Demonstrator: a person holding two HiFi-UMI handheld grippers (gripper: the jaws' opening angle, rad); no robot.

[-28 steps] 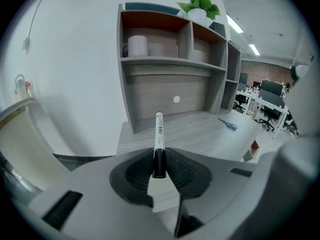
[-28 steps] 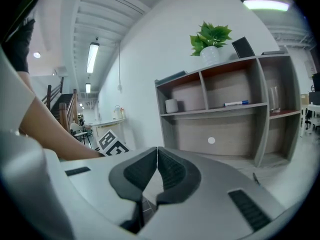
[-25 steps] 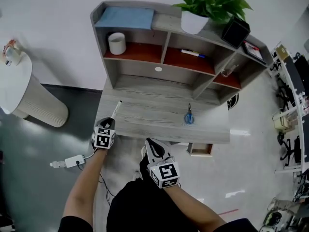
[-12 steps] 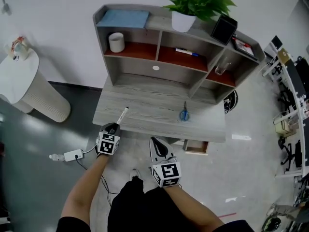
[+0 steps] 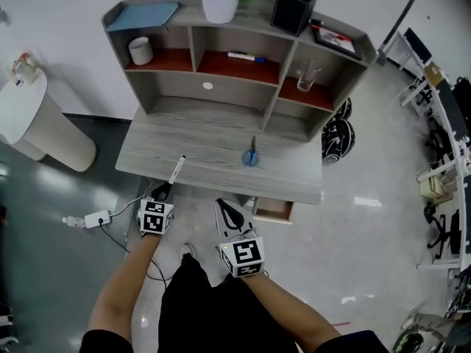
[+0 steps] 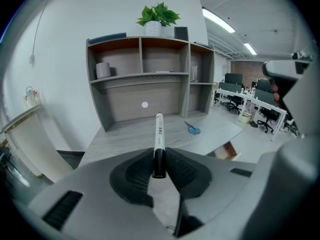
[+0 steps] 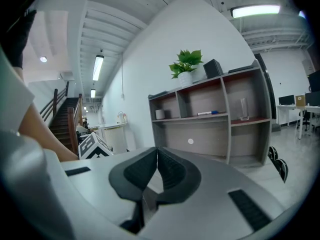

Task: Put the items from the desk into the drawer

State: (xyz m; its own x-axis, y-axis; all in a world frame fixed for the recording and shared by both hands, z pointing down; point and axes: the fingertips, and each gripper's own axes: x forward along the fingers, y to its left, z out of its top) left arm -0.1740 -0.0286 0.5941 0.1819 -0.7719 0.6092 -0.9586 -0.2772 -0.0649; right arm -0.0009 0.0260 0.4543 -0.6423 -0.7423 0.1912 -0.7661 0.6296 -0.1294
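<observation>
My left gripper [image 5: 163,192] is shut on a white marker [image 5: 176,170] with a black cap; in the left gripper view the marker [image 6: 158,140] sticks forward from the jaws toward the desk. It hangs at the front left edge of the grey desk [image 5: 206,153]. Blue-handled scissors [image 5: 250,157] lie on the desk to the right and also show in the left gripper view [image 6: 192,129]. A small open drawer [image 5: 273,211] juts out under the desk's front right. My right gripper [image 5: 230,215] is shut and empty, in front of the desk, left of the drawer.
A shelf unit [image 5: 235,57] stands on the desk with a white cup [image 5: 139,50], a pen [image 5: 245,56], a glass [image 5: 307,75], a plant pot [image 5: 220,6] and a black box [image 5: 292,10]. A power strip [image 5: 96,218] lies on the floor at left. A round white stand [image 5: 37,123] is far left.
The view has shifted: desk and shelf sit further left and higher in the frame. Both grippers stay before the desk's front edge, the left still holding the marker.
</observation>
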